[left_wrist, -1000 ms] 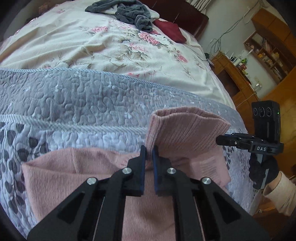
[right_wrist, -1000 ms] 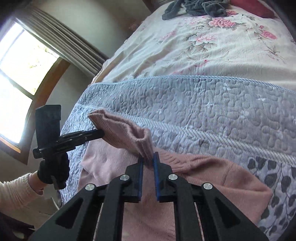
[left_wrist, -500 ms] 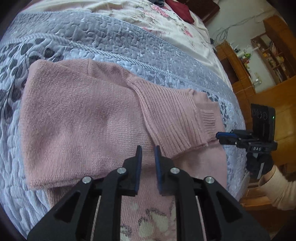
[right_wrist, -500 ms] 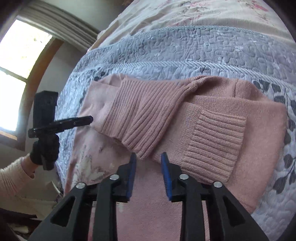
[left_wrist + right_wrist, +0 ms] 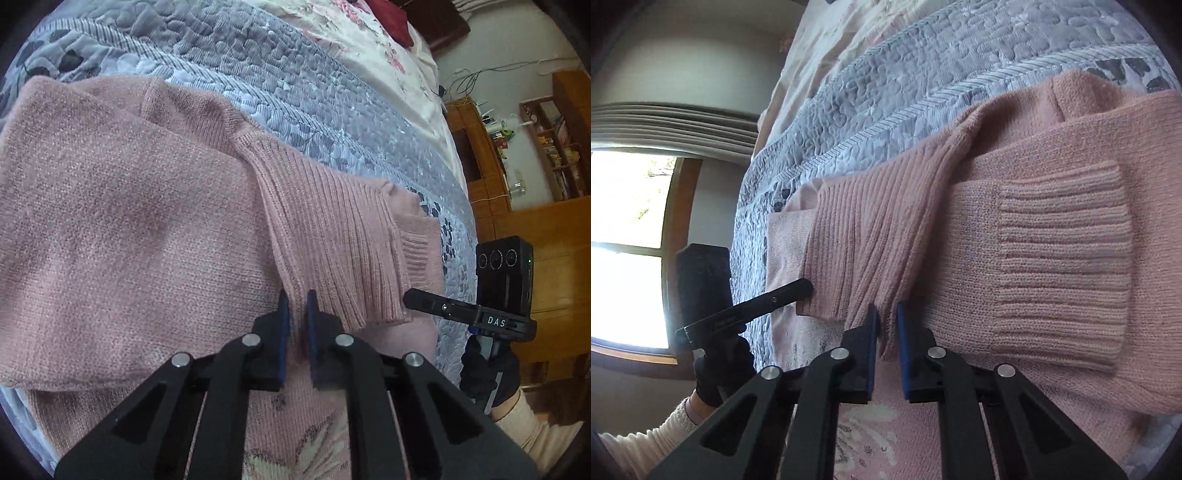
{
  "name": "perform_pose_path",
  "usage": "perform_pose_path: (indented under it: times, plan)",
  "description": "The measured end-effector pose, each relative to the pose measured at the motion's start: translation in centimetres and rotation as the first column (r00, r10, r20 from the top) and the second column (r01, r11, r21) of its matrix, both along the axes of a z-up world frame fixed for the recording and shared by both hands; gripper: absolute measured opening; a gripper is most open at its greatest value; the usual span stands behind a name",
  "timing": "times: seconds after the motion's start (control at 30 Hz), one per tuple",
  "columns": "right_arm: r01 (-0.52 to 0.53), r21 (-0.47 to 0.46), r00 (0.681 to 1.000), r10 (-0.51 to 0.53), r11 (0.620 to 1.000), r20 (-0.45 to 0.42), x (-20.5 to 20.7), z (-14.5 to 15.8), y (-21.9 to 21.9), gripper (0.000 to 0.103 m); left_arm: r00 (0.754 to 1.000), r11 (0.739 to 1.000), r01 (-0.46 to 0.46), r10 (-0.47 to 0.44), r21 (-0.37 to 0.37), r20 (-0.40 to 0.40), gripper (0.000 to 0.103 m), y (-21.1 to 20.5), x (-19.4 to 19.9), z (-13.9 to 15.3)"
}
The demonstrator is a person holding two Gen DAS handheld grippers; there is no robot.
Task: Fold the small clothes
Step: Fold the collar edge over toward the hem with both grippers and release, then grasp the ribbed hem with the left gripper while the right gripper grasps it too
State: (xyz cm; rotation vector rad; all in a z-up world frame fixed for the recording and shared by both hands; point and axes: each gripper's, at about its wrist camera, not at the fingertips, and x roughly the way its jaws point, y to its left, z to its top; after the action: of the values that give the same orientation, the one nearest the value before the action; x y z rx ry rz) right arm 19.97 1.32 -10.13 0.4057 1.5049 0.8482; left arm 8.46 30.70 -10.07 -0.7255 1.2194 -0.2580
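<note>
1. Left hand-held gripper [image 5: 295, 310]: lower centre of frame, jaws slightly apart, nothing clearly gripped.
2. Right hand-held gripper [image 5: 885, 325]: lower centre, jaws slightly apart.
3. Black-gloved hands grip both handles, cream sleeves.

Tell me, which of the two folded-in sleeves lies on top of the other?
The finely ribbed sleeve lies on top; it crosses diagonally over the sleeve with the wide ribbed cuff, whose inner edge it covers.

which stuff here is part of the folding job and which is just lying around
For the job:
pink sweater, sleeves folded across it
left tongs
right tongs
grey quilt under the sweater

Lying about:
dark red cloth far up the bed
floral sheet
wooden shelves
window
</note>
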Motion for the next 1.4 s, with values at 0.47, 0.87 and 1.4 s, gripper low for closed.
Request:
perform_pose_path:
  times: [0.47,0.87,1.4]
  plan:
    - [-0.003,-0.083,1.0,0.004,0.997,0.017,-1.0,-1.8,-0.5,0.012,0.999,0.996,0.02,-0.017,0.086,-0.03,0.011,0.3,-0.8,-1.3]
    - [-0.007,-0.177,0.974,0.047,0.984,0.221,-12.9,6.6,-9.9,0.044,0.999,0.929,-0.04,0.037,0.368,0.014,0.058,-1.7,-14.1,6.9]
    - [-0.029,-0.386,1.0,0.031,0.922,-0.002,-29.8,2.2,-18.7,0.045,0.95,0.887,-0.05,0.184,0.46,-0.251,0.059,-1.7,-33.3,3.9]
